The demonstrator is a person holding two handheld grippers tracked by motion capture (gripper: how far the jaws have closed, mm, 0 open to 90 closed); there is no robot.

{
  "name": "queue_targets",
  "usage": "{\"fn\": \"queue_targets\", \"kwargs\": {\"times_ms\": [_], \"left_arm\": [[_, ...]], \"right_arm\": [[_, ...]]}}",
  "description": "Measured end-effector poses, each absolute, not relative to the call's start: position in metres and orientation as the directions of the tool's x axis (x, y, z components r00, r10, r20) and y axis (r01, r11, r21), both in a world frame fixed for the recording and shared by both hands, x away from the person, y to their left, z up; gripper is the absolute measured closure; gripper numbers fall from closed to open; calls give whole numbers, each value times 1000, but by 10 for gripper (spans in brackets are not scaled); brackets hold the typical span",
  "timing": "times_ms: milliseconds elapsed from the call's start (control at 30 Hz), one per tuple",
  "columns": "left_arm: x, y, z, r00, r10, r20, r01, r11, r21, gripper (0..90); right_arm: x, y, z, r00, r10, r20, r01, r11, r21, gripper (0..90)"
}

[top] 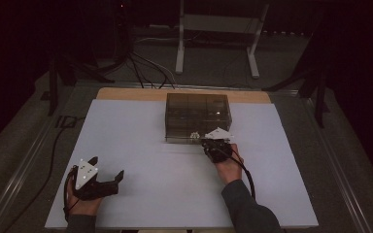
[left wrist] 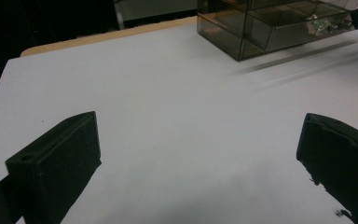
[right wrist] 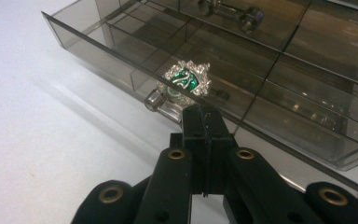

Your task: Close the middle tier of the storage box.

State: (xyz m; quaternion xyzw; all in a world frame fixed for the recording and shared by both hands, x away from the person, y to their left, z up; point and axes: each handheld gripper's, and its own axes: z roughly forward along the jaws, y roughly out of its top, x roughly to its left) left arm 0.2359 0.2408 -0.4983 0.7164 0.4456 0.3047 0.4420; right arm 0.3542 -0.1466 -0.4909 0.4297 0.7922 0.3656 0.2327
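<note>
The smoked clear drawer box (top: pixel 197 116) stands at the far middle of the white table (top: pixel 141 160). Its lower drawer (right wrist: pixel 242 100) is pulled partly out, long axis running along the box front; its right end is cut off. The right gripper (right wrist: pixel 204 122), jaws pressed together, sits at the drawer's clear knob (right wrist: pixel 161 102); whether it pinches anything is hidden. A green jewelled brooch (right wrist: pixel 186 79) sits just behind that knob. The left gripper (top: pixel 106 180), near-left of the box, gapes wide and holds nothing.

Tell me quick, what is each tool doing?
Left tool: open, holding nothing, above the table.
Right tool: shut, at the drawer box by the green brooch; grip unclear.
</note>
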Motion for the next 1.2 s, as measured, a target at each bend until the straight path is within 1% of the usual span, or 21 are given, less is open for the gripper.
{"fn": "queue_targets", "kwargs": {"times_ms": [400,1200], "left_arm": [[236,241,-498,418,908,42,370,-212,905,6],[236,240,-499,421,906,41,369,-213,905,6]], "right_arm": [[359,-149,-494,-502,863,-48,524,348,777,900],[364,-149,-495,-493,869,-44,531,341,776,900]]}}
